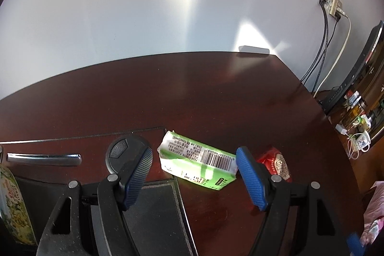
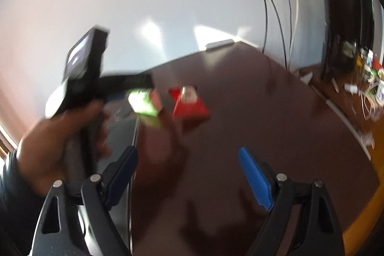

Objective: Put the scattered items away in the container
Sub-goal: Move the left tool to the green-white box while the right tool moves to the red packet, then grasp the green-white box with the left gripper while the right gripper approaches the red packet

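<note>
Hovering over the dark tabletop (image 1: 216, 97), the left gripper (image 1: 194, 174) has its blue pads spread wide on either side of a green packet (image 1: 192, 160), neither pad touching it. That packet lies flat near the tabletop's near edge, with a red packet (image 1: 278, 162) just beside it toward the right edge. A black mat (image 1: 153, 203) lies under the left finger. The right gripper (image 2: 187, 174) also stands wide, holding nothing. A hand (image 2: 60, 143) grips the other tool's handle.
</note>
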A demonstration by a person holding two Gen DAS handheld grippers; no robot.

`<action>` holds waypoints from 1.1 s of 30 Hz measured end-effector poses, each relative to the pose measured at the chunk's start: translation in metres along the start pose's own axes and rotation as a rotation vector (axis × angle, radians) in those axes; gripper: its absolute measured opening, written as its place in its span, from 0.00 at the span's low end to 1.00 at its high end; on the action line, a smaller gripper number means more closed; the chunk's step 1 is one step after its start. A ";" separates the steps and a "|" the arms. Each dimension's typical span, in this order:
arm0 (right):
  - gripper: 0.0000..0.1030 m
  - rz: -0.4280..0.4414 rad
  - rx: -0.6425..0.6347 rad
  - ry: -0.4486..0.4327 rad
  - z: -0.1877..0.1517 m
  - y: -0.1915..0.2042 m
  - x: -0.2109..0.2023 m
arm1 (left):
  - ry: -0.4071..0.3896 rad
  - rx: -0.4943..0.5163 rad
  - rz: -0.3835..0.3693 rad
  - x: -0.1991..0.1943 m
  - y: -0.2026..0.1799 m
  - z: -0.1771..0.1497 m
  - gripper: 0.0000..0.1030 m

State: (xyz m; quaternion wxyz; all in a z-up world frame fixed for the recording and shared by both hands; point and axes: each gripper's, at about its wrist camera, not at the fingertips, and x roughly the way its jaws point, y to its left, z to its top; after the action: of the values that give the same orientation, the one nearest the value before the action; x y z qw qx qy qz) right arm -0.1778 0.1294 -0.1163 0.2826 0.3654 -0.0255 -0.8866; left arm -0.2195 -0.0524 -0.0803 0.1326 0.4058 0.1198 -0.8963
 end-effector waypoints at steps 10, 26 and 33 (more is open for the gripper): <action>0.88 0.031 0.060 -0.001 0.021 -0.014 0.018 | -0.029 0.026 0.057 -0.010 0.015 -0.002 0.73; 0.88 0.038 0.065 0.016 0.011 -0.014 0.016 | -0.031 0.022 -0.013 -0.007 -0.004 -0.001 0.73; 0.88 0.037 0.070 0.019 0.009 -0.017 0.015 | -0.045 0.058 -0.015 -0.007 -0.014 -0.003 0.73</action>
State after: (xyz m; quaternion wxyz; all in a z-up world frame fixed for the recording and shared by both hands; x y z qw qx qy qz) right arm -0.2007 0.1342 -0.1231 0.2862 0.3829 -0.0608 -0.8762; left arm -0.2175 -0.0376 -0.0758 0.1169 0.3885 0.0936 -0.9092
